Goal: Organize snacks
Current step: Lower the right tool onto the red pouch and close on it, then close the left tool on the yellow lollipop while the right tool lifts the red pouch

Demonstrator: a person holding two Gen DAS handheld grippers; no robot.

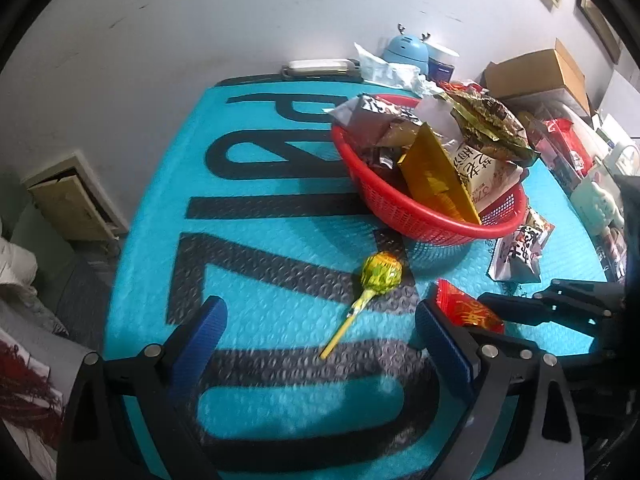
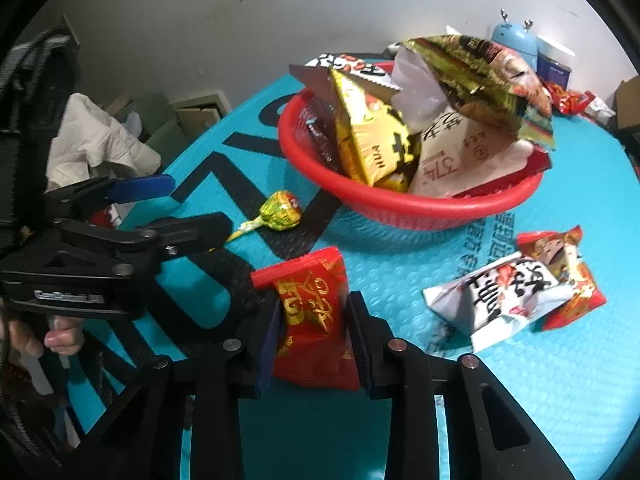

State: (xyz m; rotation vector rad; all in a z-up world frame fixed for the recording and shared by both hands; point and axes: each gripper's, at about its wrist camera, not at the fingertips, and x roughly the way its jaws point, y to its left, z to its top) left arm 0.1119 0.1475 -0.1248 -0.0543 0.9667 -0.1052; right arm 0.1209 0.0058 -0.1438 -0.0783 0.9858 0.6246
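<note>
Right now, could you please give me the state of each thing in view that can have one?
Right gripper: shut on the red snack packet.
Left gripper: open, over the lollipop, not touching it.
Lollipop: wrapped, lying on the mat.
Red basket: upright, heaped with snack bags.
White packet: lying outside the basket.

The mat [image 1: 260, 300] is turquoise with bubbled texture and big black letters; at 1 o'clock on it the basket [image 2: 400, 204] is red mesh. The lollipop [image 1: 382, 274] wears a yellow-green wrapper on a yellow stick, and the packet [image 2: 314, 312] at 6 o'clock is red with gold script. The pads [image 1: 208, 320] are blue on black frames.
</note>
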